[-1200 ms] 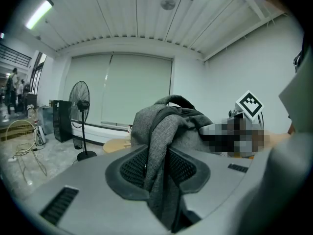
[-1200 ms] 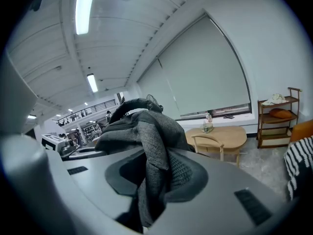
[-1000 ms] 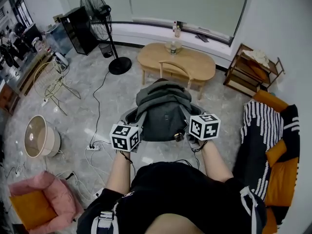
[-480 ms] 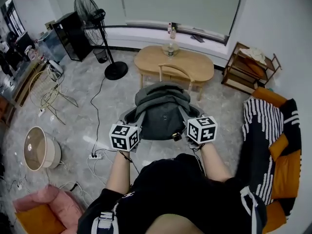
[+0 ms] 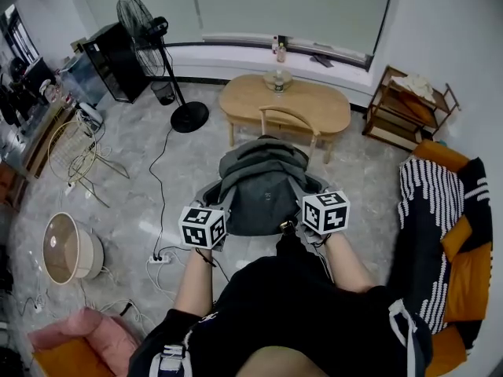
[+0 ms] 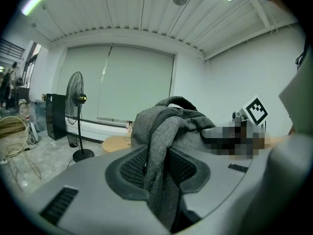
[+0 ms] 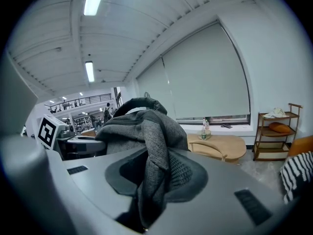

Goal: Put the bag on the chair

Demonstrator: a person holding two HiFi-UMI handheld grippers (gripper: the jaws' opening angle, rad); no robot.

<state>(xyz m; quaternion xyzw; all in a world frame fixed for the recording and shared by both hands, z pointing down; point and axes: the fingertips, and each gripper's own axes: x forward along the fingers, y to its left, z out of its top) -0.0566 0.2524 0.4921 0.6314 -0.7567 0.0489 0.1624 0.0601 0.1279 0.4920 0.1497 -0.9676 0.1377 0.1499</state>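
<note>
A grey backpack (image 5: 263, 183) hangs in front of the person, held up by both grippers. My left gripper (image 5: 216, 199) is shut on a grey shoulder strap (image 6: 159, 151), which is pinched between its pads (image 6: 132, 168). My right gripper (image 5: 309, 187) is shut on the other strap (image 7: 154, 155), which hangs down between its pads (image 7: 188, 173). The bag's body (image 6: 188, 124) and its top handle (image 7: 139, 102) rise beyond the jaws. A wooden chair (image 5: 288, 122) stands just beyond the bag, tucked at an oval wooden table (image 5: 314, 100). Its curved back (image 7: 212, 151) shows in the right gripper view.
A standing fan (image 5: 145, 30) and a black cabinet (image 5: 110, 53) are at the back left. Cables and a power strip (image 5: 161, 256) lie on the floor to the left, near a round lamp (image 5: 67, 246). A wooden shelf (image 5: 409, 104) and an orange sofa with a striped throw (image 5: 436, 210) are at the right.
Both grippers keep their hold on the straps. The view has shifted slightly and more of the chair's back shows beyond the bag.
</note>
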